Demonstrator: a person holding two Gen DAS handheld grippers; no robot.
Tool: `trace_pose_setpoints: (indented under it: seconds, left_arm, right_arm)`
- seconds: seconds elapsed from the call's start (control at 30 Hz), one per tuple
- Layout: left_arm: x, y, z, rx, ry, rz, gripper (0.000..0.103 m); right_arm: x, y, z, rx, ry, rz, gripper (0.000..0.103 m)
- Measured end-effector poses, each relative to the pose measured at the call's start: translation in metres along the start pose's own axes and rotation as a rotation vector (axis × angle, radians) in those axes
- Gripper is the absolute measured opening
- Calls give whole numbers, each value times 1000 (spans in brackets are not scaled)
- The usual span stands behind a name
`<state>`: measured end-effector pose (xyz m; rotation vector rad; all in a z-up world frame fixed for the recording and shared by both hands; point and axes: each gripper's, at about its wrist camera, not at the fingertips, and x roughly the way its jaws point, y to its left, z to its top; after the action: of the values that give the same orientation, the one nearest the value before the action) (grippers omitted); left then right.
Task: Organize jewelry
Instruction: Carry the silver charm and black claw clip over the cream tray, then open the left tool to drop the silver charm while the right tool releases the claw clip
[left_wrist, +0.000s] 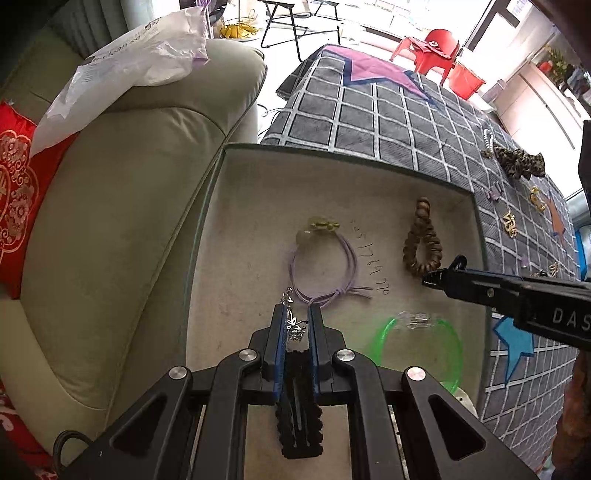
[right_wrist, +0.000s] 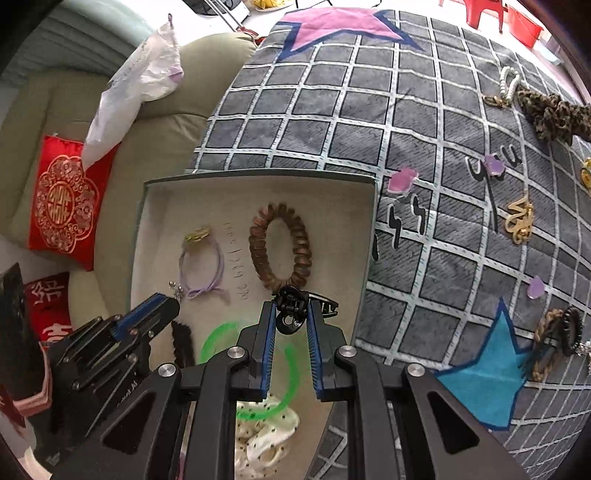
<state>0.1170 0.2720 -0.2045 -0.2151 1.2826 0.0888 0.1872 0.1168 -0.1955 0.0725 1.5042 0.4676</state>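
A grey checked blanket with coloured stars (right_wrist: 424, 122) is covering the table beside a beige leather sofa (left_wrist: 122, 206). Over the shallow beige-lined tray (left_wrist: 236, 229), the left gripper (left_wrist: 295, 314) is pointing down, jaws gripping a silver chain ornament (left_wrist: 295, 326); the right gripper's (right_wrist: 291, 314) jaws are clamping a black plastic hair claw (right_wrist: 295, 308).

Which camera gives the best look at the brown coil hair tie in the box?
The right wrist view: the brown coil hair tie lies as a full open ring, unobstructed. In the left wrist view it looks squeezed and narrower, with the right gripper at its lower edge.
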Motion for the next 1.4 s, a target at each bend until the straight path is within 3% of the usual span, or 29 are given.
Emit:
trace_pose_setpoints:
  seconds: [0.57, 1.07, 1.1, 1.13, 1.17, 1.23, 1.4]
  left_arm:
    - [2, 1, -5, 4, -9, 79, 13]
    - [9, 2, -10, -14, 40, 63, 14]
    - [9, 1, -9, -11, 39, 65, 18]
    - [9, 1, -9, -9, 37, 70, 53]
    - [7, 1, -9, -12, 29, 81, 95]
    - [-2, 0, -9, -12, -17, 77, 98]
    - [-5, -10, -8, 22, -14, 90, 98]
  right_arm:
    - [1, 0, -9, -22, 9, -13, 18]
    - [1, -5, -1, 17, 9, 0, 23]
    - [0, -3, -1, 13, 4, 0, 29]
    - [-3, -2, -1, 8, -3, 0, 33]
    - [-6, -1, -2, 2, -10, -2, 40]
    - [-13, 1, -3, -9, -25, -5, 42]
    - [-34, -1, -4, 4, -78, -11, 42]
